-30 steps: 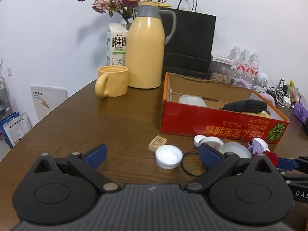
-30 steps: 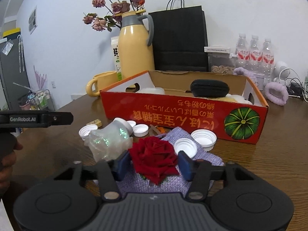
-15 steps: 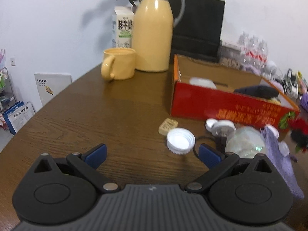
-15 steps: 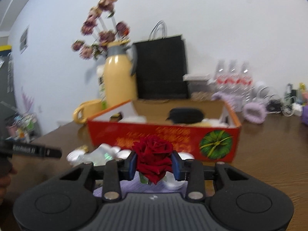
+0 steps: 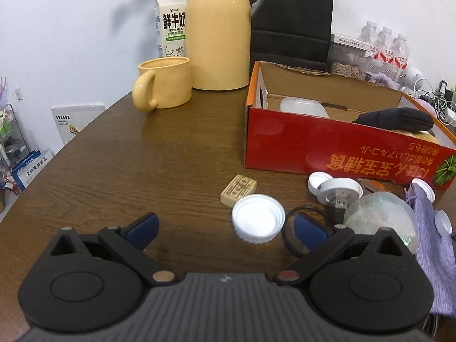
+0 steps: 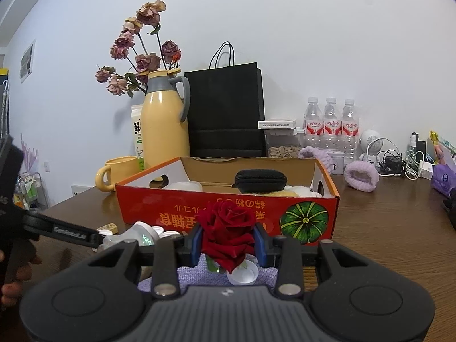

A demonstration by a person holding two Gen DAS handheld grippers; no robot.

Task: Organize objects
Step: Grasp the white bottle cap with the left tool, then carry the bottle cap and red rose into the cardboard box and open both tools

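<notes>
My right gripper (image 6: 228,242) is shut on a red rose (image 6: 228,228) and holds it above a purple cloth (image 6: 199,268) and a white cap (image 6: 243,273), in front of the red cardboard box (image 6: 228,211). My left gripper (image 5: 225,228) is open and empty, low over the brown table. Just ahead of it lie a large white cap (image 5: 258,218), a small tan block (image 5: 238,189), a black ring (image 5: 293,239), a clear crumpled bottle (image 5: 382,216) and the purple cloth (image 5: 433,242). The box (image 5: 342,154) holds a black case (image 5: 396,118) and a clear container (image 5: 302,107).
A yellow mug (image 5: 164,84), a yellow thermos (image 5: 219,31) and a milk carton (image 5: 171,31) stand at the back left. A black bag (image 6: 225,111), water bottles (image 6: 330,125), a purple band (image 6: 360,175) and cables (image 6: 399,162) line the back. The left gripper's arm (image 6: 62,229) reaches in from the left.
My right gripper closed on the rose and lifted it off the purple cloth. My left gripper moved forward and slightly left, closer to the white cap.
</notes>
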